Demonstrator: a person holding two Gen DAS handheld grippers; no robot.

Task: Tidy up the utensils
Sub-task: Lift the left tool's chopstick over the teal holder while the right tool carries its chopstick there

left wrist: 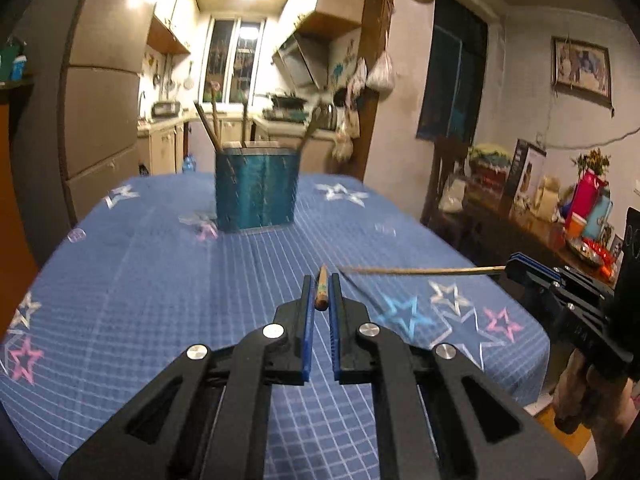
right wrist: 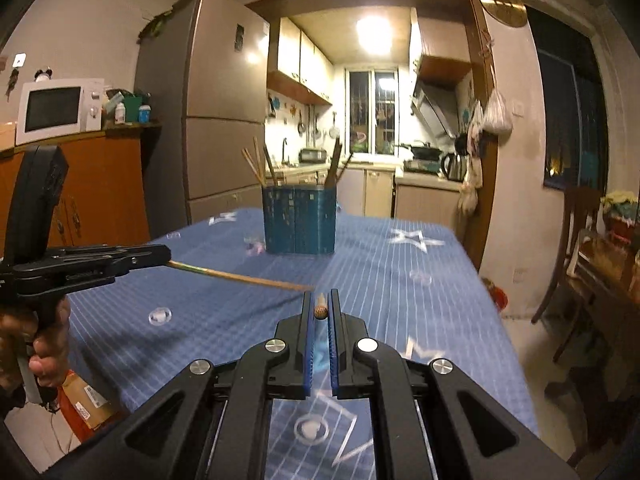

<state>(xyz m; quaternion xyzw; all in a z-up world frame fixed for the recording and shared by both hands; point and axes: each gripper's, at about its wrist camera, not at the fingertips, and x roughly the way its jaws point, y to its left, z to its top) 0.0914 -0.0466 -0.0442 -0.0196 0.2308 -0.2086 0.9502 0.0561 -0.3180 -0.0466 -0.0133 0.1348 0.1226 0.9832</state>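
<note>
Above the blue tablecloth (left wrist: 160, 280), both grippers, left (left wrist: 321, 280) and right (right wrist: 321, 296), tilt slightly downward, each clamping a chopstick.

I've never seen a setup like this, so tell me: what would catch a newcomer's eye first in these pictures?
Probably the two black hand-held grippers low in front: the left gripper and the right gripper are each shut on a thin wooden chopstick, the left chopstick and the right chopstick, above the table. Next comes the blue holder standing farther back in the middle of the star-patterned blue tablecloth, with more utensils sticking out of it.
</note>
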